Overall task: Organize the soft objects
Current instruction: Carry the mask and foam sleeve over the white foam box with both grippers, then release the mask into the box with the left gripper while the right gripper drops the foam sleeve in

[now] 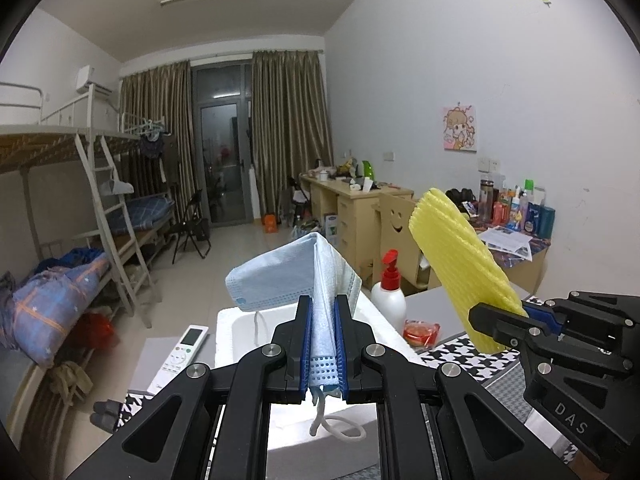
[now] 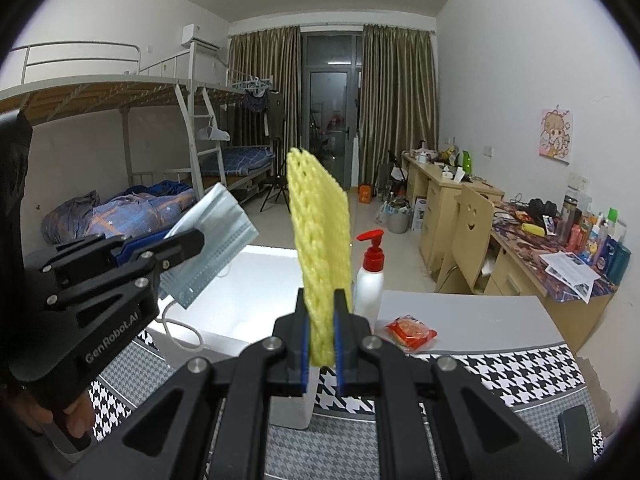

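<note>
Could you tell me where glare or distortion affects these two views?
Left wrist view: fisheye bends the walls, dark corners; the white box under the mask is bright. Right wrist view: same bending; the box behind the yellow net is blown out.

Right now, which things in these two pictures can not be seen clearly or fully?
- White foam box: inside hidden, left wrist view by the left gripper and face mask, right wrist view by glare.
- Red packet: print too small, both views.
- Yellow foam net: lower end behind the right gripper fingers.
</note>
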`<state>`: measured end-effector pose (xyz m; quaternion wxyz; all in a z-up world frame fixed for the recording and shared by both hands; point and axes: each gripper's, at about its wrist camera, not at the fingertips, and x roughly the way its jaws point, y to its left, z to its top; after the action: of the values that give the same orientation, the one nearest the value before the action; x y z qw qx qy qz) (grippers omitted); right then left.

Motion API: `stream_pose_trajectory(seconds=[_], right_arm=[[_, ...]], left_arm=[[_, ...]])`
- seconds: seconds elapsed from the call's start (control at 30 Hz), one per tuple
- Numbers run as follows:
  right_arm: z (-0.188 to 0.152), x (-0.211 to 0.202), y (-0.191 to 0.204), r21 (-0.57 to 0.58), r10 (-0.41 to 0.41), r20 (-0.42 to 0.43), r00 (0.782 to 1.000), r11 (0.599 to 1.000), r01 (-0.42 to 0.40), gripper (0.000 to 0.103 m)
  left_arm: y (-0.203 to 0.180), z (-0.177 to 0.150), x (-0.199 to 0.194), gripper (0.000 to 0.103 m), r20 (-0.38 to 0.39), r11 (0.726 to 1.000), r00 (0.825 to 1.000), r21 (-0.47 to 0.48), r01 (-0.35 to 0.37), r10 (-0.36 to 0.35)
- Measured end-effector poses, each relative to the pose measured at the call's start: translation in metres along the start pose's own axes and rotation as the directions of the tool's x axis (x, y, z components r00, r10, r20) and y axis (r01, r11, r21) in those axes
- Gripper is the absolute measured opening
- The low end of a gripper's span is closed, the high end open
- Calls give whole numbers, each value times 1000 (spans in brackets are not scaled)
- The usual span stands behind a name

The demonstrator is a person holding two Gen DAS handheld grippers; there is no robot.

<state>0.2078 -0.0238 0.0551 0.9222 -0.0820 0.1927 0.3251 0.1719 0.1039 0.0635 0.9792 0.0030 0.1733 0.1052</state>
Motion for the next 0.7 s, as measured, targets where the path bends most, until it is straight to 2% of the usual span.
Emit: stream_pose_trajectory(seconds=[0.17,0.2,0.27,0.3,0.37,0.4,0.53,0.7], right_arm=[[0,8,4,-1,-6,-20,1000,1000,6,13],[0,9,4,-1,-8,-24,1000,1000,8,13],[0,11,3,-1,-9,-29,1000,1000,9,13],[1,12,3,-3,-10,-32,999,1000,9,13],[1,14,3,-5,-15,-34,999,1000,15,13],[2,14,4,-6,-16,-35,999,1000,16,13],[4,18,6,-9,-22,-38,999,1000,21,13],[6,24,10,-16,-18,-46,999,1000,18,13]], left_arm=[[6,-1,15,13,-46,1000,999,-13,21,-21],[6,-2,18,16,-57,1000,998,-12,26,-27],[6,-5,24,33,-76,999,996,-9,36,-37],[7,-6,26,55,-81,1000,996,-8,30,-31],[10,-7,27,81,-72,1000,997,-18,9,-11],[14,-7,25,86,-61,1000,998,-27,2,-3],[23,-5,17,101,-34,998,999,-49,-27,26],[36,-5,12,102,-33,995,997,-75,-68,65]])
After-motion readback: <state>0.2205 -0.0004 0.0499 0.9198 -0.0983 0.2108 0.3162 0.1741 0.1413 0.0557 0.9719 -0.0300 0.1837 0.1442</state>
